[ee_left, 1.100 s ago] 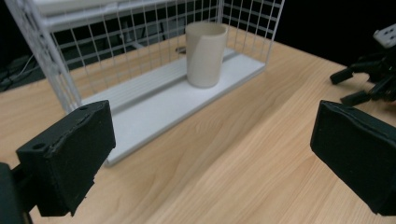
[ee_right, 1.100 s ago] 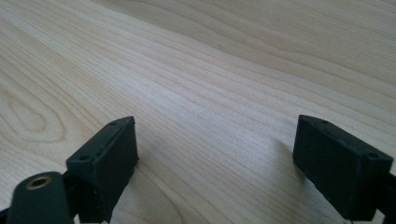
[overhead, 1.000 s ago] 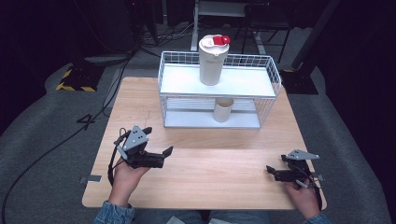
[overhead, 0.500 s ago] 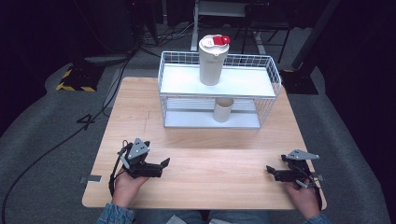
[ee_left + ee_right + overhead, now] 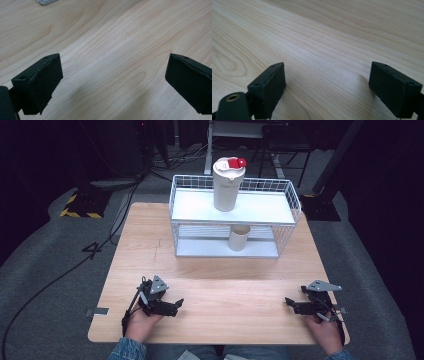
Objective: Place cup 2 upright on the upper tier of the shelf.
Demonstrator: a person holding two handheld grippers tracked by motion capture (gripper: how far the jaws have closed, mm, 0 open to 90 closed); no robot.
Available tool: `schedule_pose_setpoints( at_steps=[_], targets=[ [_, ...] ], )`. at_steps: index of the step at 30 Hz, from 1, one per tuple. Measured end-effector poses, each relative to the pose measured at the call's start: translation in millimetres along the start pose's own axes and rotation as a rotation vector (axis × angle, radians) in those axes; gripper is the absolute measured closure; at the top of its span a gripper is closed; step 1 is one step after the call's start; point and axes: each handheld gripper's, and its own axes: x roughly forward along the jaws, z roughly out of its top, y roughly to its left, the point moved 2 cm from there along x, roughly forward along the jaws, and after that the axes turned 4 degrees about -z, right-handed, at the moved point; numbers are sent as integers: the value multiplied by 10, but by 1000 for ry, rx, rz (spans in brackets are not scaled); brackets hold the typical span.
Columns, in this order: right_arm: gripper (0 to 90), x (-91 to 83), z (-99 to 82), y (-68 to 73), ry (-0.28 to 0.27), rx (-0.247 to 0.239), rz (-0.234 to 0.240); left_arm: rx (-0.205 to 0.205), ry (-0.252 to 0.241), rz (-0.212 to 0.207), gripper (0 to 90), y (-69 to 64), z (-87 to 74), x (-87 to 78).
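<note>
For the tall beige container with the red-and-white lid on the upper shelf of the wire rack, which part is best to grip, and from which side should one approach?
Grip the tall container on its straight round wall, probably just below the lid. It stands upright near the front of the wire rack's upper shelf. The low wire rim there hides only its base, so a level approach from the person's side, above the rim, looks clearest. The lid seems stepped and less secure to hold.

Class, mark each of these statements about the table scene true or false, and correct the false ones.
1. The tall container with the red-capped lid stands on the top shelf of the white wire rack. True.
2. The small cup lies on its side on the table. False: it stands upright on the rack's lower shelf.
3. The left gripper holds the cup. False: its fingers are open over bare wood.
4. The right gripper is open, with nothing between its fingers. True.
</note>
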Motion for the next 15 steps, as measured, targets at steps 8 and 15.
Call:
schedule_pose_setpoints(
  at_steps=[8,15],
  targets=[
    [141,0,0,0,0,0,0,22,88,37,19,21,-75,92],
    [142,0,0,1,0,0,0,-4,104,32,2,64,-69,98]
  ],
)
